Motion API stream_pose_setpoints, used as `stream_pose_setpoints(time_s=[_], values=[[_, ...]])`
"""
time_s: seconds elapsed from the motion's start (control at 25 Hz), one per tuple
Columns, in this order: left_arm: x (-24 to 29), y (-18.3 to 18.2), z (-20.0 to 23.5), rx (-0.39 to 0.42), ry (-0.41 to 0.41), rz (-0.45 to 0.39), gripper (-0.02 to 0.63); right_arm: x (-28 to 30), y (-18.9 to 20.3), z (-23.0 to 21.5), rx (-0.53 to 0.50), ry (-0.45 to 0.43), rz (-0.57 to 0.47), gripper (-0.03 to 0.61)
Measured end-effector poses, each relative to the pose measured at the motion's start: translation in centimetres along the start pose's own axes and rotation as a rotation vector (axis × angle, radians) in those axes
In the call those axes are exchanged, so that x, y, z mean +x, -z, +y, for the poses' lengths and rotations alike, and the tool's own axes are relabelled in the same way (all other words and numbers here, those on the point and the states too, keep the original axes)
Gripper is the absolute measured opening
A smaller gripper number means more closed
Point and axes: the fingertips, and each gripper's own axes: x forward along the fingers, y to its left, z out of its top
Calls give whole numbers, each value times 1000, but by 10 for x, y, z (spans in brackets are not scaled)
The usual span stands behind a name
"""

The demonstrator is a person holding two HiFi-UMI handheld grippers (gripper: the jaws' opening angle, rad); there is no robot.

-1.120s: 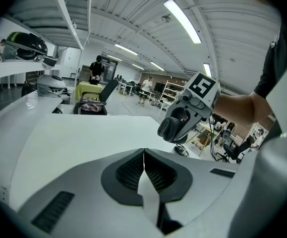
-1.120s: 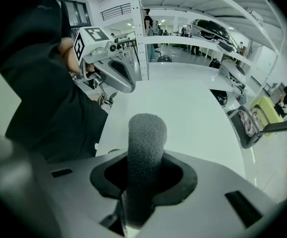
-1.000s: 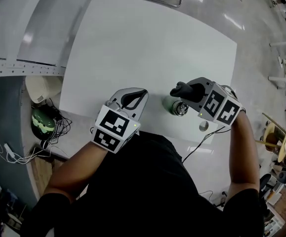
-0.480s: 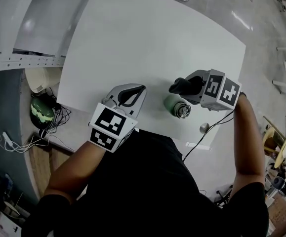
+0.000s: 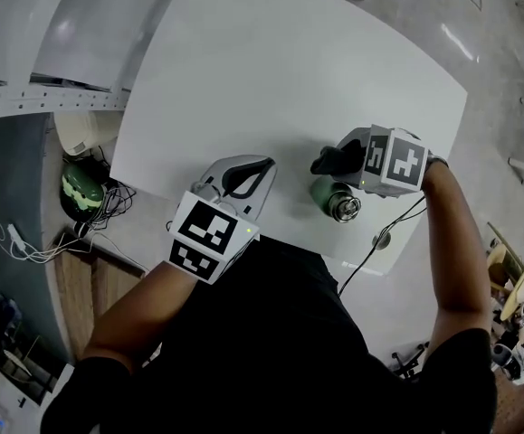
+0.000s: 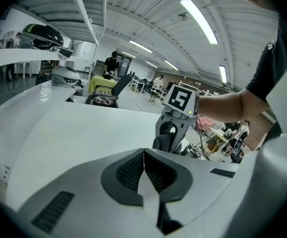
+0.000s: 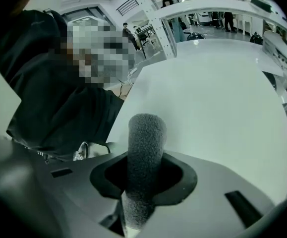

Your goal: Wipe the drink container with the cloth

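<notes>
Right claw (image 5: 341,159): clenched on a rolled grey cloth (image 7: 145,143), which looks soft, fuzzy and light.
Left claw (image 5: 243,177): closed, empty.
Green bottle (image 5: 336,199): standing on the table (image 5: 271,70) near its front edge, just beside the cloth. Likely rigid, smooth and easily tipped; best steadied round the body.

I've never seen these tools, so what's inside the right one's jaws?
A dark grey fuzzy cloth, clamped in the right gripper. Its lower end is hidden down between the jaws.
</notes>
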Motion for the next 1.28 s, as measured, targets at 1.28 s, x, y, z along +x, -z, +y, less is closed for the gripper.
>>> stream_pose_setpoints(time_s=[1.28], values=[[-15,-3,-14,43,-1,-10,17,13,30,-33,145,190,-79,115]])
